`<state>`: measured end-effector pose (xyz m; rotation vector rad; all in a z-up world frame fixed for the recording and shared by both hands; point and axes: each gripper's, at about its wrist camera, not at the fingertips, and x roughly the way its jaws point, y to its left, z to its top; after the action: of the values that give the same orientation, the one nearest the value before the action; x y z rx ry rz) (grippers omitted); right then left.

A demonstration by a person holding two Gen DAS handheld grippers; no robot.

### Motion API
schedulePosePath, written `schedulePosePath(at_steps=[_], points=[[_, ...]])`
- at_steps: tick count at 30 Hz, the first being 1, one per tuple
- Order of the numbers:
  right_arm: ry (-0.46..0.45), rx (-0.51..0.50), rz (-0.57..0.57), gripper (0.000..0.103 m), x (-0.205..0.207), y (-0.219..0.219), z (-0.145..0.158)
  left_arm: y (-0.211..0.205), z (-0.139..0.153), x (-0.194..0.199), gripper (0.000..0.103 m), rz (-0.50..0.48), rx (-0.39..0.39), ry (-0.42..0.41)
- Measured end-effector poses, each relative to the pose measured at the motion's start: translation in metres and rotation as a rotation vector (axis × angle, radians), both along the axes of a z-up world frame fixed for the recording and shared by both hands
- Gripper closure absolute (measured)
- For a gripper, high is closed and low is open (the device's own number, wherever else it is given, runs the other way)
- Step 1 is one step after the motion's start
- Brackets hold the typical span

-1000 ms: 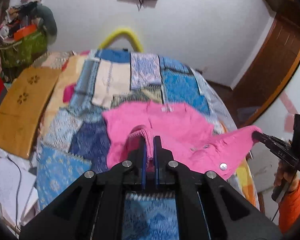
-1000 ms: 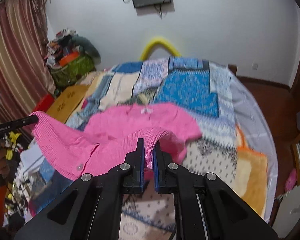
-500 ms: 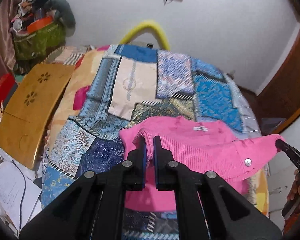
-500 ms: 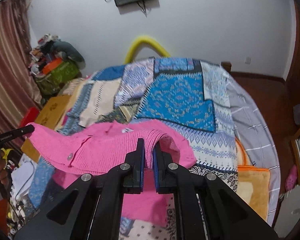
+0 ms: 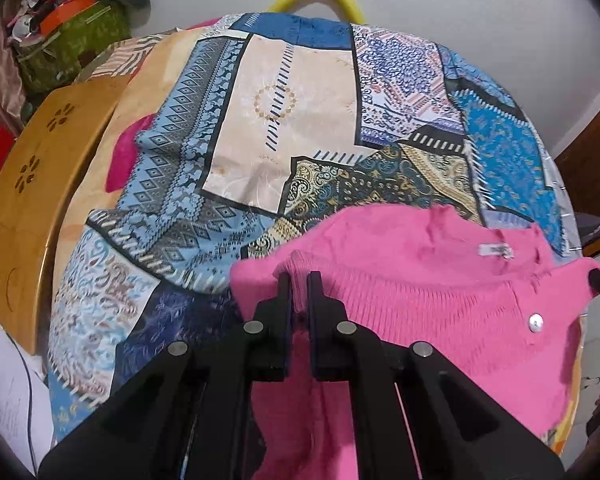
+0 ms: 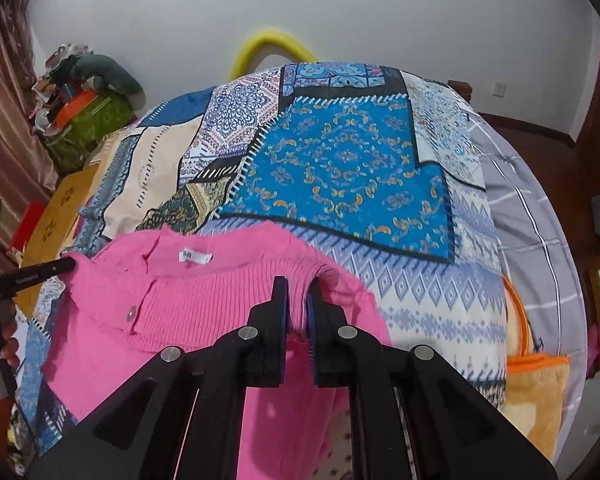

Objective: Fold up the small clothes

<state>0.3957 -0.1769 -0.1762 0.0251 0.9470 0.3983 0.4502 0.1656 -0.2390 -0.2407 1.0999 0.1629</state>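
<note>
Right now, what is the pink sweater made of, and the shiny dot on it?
Sweater: soft knitted yarn, probably wool or acrylic; ribbed rows and a fuzzy matte surface show. Dot: a small round button or snap, shiny silver, looks like metal but could be plastic.

Ribbed pink knit cardigan [image 5: 420, 292]; smooth printed cotton bedspread [image 5: 260, 120].

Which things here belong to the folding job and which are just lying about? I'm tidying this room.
Belongs to the job:
pink knitted cardigan
left gripper, shut on its ribbed edge
right gripper, shut on the same edge
patchwork bedspread under it

Lying about:
yellow foam tube
wooden board
orange blanket
</note>
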Motion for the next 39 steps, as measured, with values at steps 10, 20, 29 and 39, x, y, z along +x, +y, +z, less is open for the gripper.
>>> schedulePosePath(at_steps=[10, 20, 29, 39], points=[[-0.031, 0.015, 0.003, 0.078, 0.012, -0.004, 0.013, 0.008, 0.015, 0.014, 0.071, 0.015, 0.084, -0.017], [0.032, -0.03, 0.011, 0.03, -0.029, -0.013, 0.021, 0.002, 0.043, -0.036, 0.03, -0.07, 0.167, 0.014], [0.139, -0.054, 0.01, 0.027, -0.082, -0.021, -0.003, -0.011, 0.052, -0.088, 0.026, -0.109, 0.197, 0.035], [0.184, -0.121, 0.027, 0.032, -0.12, -0.015, -0.052, -0.022, 0.045, -0.124, 0.026, -0.138, 0.181, 0.026]])
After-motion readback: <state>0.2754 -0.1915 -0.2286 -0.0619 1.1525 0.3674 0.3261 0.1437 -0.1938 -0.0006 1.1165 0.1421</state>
